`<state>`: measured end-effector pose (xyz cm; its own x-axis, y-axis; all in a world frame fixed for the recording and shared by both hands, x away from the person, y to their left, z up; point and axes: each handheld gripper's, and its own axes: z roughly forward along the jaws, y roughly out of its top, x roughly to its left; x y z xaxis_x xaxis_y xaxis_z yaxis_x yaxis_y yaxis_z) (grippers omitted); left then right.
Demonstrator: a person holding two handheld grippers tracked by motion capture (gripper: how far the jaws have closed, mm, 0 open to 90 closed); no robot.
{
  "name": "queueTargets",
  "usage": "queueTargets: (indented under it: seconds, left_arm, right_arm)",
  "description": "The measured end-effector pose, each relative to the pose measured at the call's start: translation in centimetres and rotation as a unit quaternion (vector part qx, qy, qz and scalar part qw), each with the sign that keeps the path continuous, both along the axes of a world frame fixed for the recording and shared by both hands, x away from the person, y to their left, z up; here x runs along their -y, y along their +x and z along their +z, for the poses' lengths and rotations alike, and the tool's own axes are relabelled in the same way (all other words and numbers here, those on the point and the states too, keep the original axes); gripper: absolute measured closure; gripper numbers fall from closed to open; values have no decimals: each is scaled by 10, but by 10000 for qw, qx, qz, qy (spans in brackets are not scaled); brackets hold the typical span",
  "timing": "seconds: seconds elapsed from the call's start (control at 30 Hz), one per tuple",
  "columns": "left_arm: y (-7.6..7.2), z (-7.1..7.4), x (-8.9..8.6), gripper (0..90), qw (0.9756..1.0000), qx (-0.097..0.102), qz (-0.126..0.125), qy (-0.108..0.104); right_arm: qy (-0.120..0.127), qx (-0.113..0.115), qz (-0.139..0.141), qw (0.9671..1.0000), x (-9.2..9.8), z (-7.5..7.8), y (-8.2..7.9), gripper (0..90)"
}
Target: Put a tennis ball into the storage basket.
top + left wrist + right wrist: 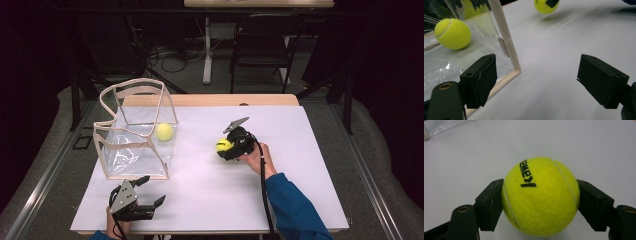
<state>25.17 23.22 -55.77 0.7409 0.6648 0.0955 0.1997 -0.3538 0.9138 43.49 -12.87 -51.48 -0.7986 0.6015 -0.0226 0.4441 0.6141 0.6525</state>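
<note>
Right gripper view, fuzzy yellow-green tennis ball [540,196], black lettering, white seam, clamped by right gripper [540,202], left gripper [537,80] released

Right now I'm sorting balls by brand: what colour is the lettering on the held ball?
Black, on the yellow-green tennis ball; clearest in the right gripper view.

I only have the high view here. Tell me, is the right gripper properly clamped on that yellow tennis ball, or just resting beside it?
Observer: Clamped. In the right gripper view both black pads of the right gripper press the sides of the yellow tennis ball.
Operator: Any marking on it?
Observer: Black lettering across its top.
Operator: And the left gripper?
Observer: The left gripper is open with nothing between its jaws, pointing past the corner of the clear plastic box with tan edging, where a second yellow tennis ball lies.
</note>
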Motion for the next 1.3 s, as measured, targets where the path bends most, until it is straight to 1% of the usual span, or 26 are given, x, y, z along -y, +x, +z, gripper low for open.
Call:
queueTargets:
  seconds: [0.3, 0.5, 0.63, 0.77, 0.93, 1.07, 1.3]
  left_arm:
    - [0, 0, -1, 160, 10000, 24, 0, 15]
    - [0, 0, -1, 160, 10000, 37, 19, 21]
    - [-1, 0, -1, 160, 10000, 33, 20, 24]
    - [-1, 0, 0, 161, 10000, 29, 8, 10]
    - [0, 0, -1, 160, 10000, 37, 12, 14]
    - [-1, 1, -1, 160, 10000, 37, 9, 22]
    - [0, 0, 1, 160, 10000, 28, -7, 30]
  right_arm:
    - [78, 50, -24, 10000, 1, 5, -2, 265]
    - [84, 106, -10, 9999, 3, 9, -5, 265]
    - [171, 89, -20, 9998, 5, 12, -4, 266]
    - [168, 111, -14, 9998, 5, 14, -4, 266]
    - [203, 156, -10, 9997, 6, 20, -4, 266]
    - [184, 176, 1, 9997, 6, 23, -5, 266]
    - [224, 225, 0, 9995, 8, 30, -5, 267]
